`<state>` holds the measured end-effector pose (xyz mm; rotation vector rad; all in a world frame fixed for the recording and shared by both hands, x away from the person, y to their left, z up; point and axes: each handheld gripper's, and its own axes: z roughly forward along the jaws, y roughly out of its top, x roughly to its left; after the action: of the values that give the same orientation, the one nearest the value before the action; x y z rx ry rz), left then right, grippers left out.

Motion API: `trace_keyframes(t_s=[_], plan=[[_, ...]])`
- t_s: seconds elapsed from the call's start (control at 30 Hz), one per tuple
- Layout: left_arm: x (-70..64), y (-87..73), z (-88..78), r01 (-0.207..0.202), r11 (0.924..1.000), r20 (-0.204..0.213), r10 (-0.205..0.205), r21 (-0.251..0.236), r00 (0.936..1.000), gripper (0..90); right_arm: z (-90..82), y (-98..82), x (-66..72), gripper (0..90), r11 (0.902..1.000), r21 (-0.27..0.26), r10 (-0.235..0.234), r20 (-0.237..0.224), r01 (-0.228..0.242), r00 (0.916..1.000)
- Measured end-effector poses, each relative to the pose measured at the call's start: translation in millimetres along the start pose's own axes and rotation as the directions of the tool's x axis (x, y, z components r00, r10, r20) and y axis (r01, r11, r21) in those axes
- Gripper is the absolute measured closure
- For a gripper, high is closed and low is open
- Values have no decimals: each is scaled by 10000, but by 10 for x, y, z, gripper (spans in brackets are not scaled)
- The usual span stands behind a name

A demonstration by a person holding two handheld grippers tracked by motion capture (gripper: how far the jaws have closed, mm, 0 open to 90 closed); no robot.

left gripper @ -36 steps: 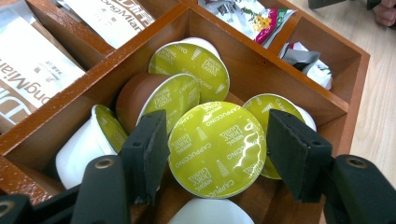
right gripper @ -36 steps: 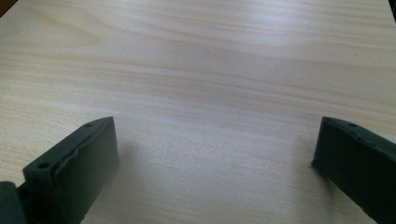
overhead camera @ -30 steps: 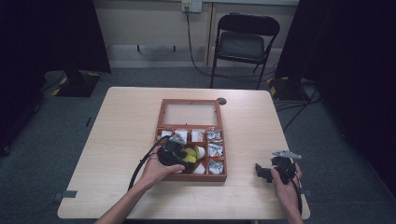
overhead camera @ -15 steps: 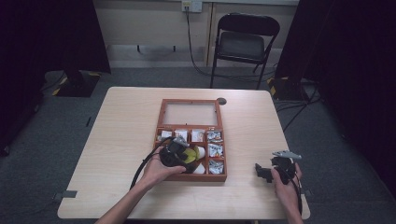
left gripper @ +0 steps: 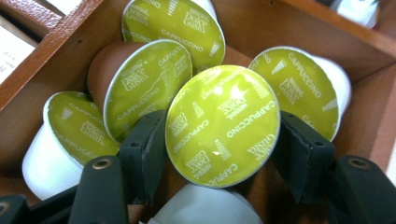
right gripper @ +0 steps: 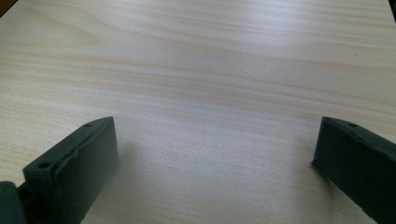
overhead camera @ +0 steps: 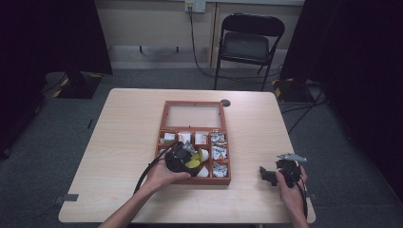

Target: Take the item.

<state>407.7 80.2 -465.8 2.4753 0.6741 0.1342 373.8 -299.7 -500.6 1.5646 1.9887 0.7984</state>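
While the right gripper (right gripper: pixel 215 154) rests gaping on the table's near-right edge, the left gripper (left gripper: pixel 217 149) clamps a green-lidded cappuccino capsule (left gripper: pixel 222 125) squarely between its jaws, over the box's near-left compartment (left gripper: pixel 369 107).

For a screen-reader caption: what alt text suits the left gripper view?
The left gripper clamps a green-lidded cappuccino capsule by its rim, inside a wooden box. Four similar capsules lie around it, one brown-bodied, the others white.

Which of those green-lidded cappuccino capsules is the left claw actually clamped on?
The middle capsule, its lid facing the camera, sits between the left claw's jaws. The brown-bodied capsule and the white-bodied ones lie loose behind it in the wooden box.
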Motion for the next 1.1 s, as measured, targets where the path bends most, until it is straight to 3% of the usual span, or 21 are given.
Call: trace_keyframes(t_s=[0.3, 0.43, 1.1], plan=[[4, 1, -4, 17, 10000, 14, -16, -10, 10000, 391, 0, 0, 0, 0, 10000, 2, 0, 1, 0, 10000], [32, -11, -15, 334, 9992, 283, -327, -233, 9991, 392, 0, 0, 0, 0, 10000, 0, 0, 1, 0, 10000], [65, -33, -61, 653, 9948, 429, -622, -776, 9971, 393, -2, -2, 3, 0, 10000, 3, 17, -7, -17, 10000]])
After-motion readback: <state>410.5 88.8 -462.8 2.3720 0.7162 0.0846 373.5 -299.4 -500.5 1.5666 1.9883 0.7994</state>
